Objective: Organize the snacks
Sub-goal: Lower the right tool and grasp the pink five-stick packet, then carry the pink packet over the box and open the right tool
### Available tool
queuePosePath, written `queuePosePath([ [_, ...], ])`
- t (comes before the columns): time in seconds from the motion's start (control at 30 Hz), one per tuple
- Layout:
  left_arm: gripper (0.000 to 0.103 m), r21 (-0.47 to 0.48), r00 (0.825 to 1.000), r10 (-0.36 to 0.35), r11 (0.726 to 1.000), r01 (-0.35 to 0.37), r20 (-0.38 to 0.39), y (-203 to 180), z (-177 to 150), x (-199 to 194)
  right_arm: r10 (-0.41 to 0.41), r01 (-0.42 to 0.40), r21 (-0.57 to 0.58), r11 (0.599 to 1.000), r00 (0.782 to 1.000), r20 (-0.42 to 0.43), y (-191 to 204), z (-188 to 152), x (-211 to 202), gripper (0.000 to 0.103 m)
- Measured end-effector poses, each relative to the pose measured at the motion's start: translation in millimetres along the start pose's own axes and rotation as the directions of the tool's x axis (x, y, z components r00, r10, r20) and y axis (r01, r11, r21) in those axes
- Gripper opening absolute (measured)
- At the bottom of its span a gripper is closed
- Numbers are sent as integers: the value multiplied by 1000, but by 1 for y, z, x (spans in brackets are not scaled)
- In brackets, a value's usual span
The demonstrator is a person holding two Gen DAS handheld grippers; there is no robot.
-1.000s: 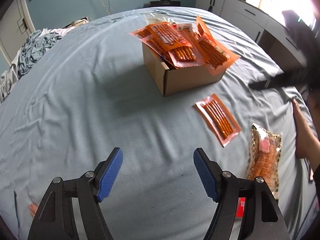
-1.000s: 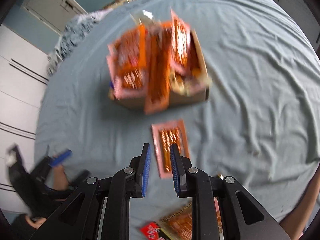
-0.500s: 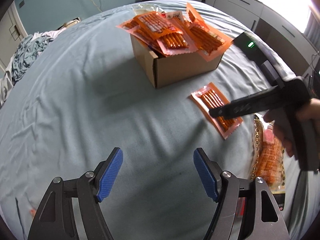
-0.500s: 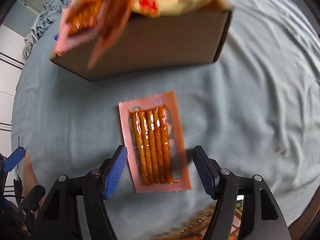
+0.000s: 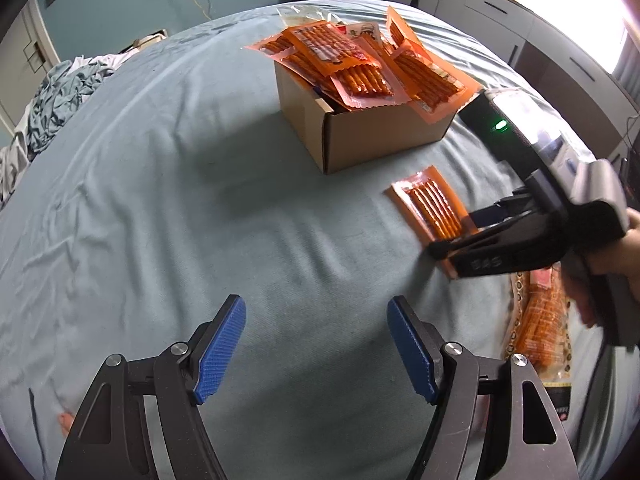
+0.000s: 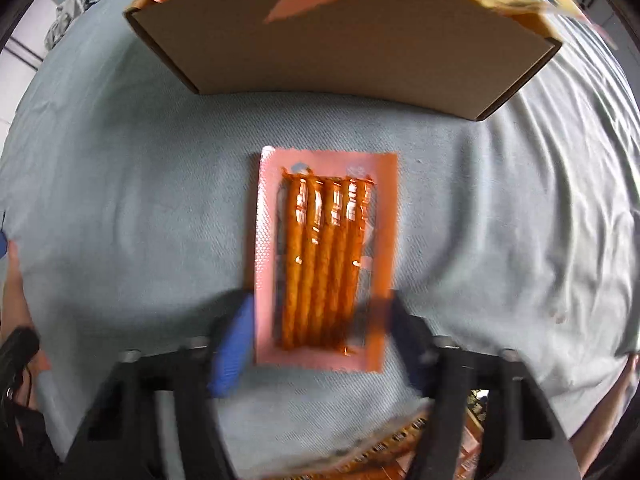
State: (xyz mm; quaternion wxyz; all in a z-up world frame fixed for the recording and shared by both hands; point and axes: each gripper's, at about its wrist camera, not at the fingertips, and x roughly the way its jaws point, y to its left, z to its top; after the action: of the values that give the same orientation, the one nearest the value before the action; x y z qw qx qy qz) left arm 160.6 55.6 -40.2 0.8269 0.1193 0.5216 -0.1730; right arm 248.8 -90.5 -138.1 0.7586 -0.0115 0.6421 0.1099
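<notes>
I see the wide bed covered in a pale blue-grey sheet (image 5: 160,200) filling both views, rumpled in soft creases. Toward its far side stands the brown cardboard box (image 5: 384,136), open at the top and heaped with orange plastic packets of snack sticks (image 5: 352,64) that spill over its rim. At the bed's far left edge lies a crumpled heap of grey-blue cloth (image 5: 52,96).

On my right, near the bed's edge, a gold-patterned bag of orange snacks (image 5: 536,328) lies flat, partly under my right hand (image 5: 600,272). Between that bag and the box lies a single flat orange packet holding five thin orange sticks (image 6: 326,260), flat on the sheet, just in front of the box and apart from it.

My right tongs (image 6: 316,332) point steeply down over the near end of this packet. Their jaws have just been closing, with the packet between them, one blue pad at each long edge; the view is blurred there, and I cannot tell whether the pads press on it.

My left tongs (image 5: 316,348) hang released over bare sheet, blue pads wide apart with nothing between them.
</notes>
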Motion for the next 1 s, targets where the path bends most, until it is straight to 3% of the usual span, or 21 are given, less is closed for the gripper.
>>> queuePosePath([
  [0.07,74,-9,1000,-5,1000,5,-6,1,0,1,9,-9,-7,1000,1000,-2,-3,-1,-3,34],
  [0.2,74,-11,1000,-7,1000,7,0,1,1,0,36,-36,-22,999,999,6,-11,-7,-10,32],
  [0.33,74,-8,1000,-4,1000,4,-3,2,1,2,139,-139,-20,990,990,2,-21,-13,-17,32],
  [0.4,74,-18,1000,-3,1000,3,-10,4,1,5,212,-211,-15,977,977,14,-27,-17,-31,32],
  [0.53,74,-19,1000,-1,1000,1,-12,3,2,5,352,-353,1,935,931,97,-37,-12,-74,32],
  [0.63,74,-9,1000,4,1000,-4,-11,1,3,6,392,-398,16,917,909,143,-51,-12,-96,32],
  [0.77,74,-9,1000,2,1000,-2,-15,-1,3,6,403,-420,23,907,884,237,-80,-23,-139,32],
  [0.9,74,16,1000,-1,1000,1,-8,-5,2,3,393,-449,111,886,858,332,-121,-15,-154,32],
  [1.0,74,21,1000,-2,1000,2,-2,-5,0,1,356,-436,162,885,860,367,-142,-6,-156,32],
])
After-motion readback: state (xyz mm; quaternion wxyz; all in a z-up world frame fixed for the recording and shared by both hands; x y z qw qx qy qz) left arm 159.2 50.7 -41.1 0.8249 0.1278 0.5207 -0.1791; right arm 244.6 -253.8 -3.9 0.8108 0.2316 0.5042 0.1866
